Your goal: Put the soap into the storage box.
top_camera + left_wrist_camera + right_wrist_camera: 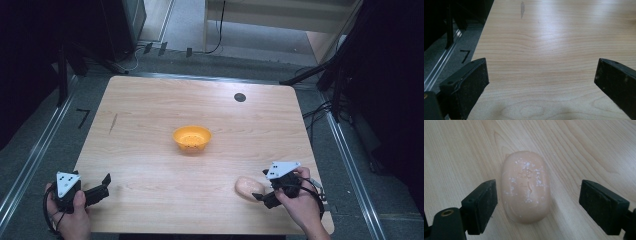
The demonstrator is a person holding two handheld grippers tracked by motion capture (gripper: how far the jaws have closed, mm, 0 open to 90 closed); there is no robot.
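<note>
A pale peach bar of soap (248, 187) lies flat on the wooden table (150, 110) near its front right. My right gripper (261, 185) stands open around the bar's near end, one jaw on each side, with neither touching it. In the right gripper view the soap (526, 186) lies lengthwise between the jaws of my right gripper (539, 195), with white specks on its top. An orange bowl (192, 138) sits empty at the table's middle. My left gripper (102, 187) rests open at the front left corner, and in its own view my left gripper (541, 75) has bare wood (544, 50) between its jaws.
A small black round mark (240, 97) sits near the table's far edge. Metal rails (30, 160) run along the floor on both sides. The table's left edge (480, 45) lies just beside my left jaw.
</note>
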